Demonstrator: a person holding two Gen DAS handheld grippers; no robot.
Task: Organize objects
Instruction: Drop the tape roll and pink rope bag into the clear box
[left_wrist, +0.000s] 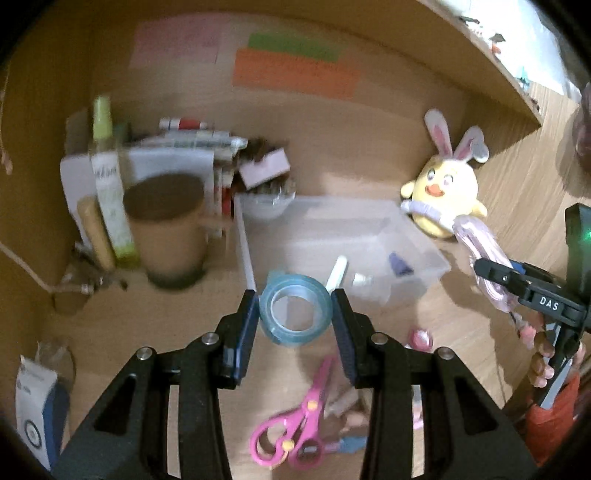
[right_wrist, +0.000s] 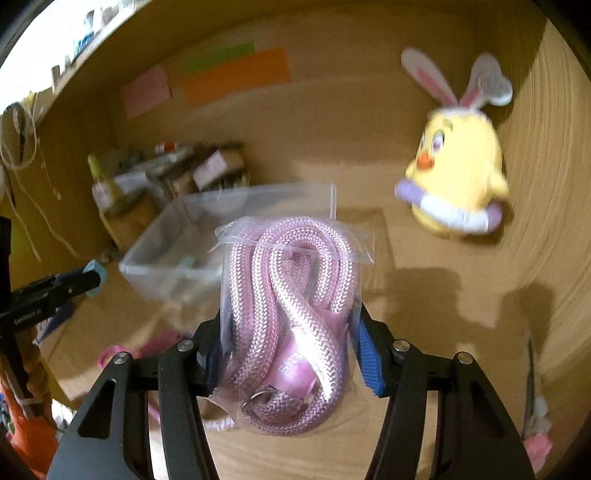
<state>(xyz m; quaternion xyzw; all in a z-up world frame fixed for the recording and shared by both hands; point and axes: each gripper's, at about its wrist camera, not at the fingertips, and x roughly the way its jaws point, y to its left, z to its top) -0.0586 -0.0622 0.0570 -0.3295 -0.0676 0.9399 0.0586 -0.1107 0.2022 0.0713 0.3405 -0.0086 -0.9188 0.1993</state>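
Tape roll (left_wrist: 294, 309) is sitting clamped between the left gripper's (left_wrist: 295, 314) pads, just in front of the clear plastic bin (left_wrist: 417, 236). Right gripper (right_wrist: 290, 332) is squeezing a bagged pink rope (right_wrist: 291, 314), hovering right of that bin, near the yellow chick toy (right_wrist: 458, 173).

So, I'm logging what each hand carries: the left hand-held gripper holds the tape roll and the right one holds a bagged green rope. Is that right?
Not quite: the rope is pink, not green. The right wrist view shows the right hand-held gripper shut on the bagged pink rope. The rest stands: the left hand-held gripper holds the tape roll.
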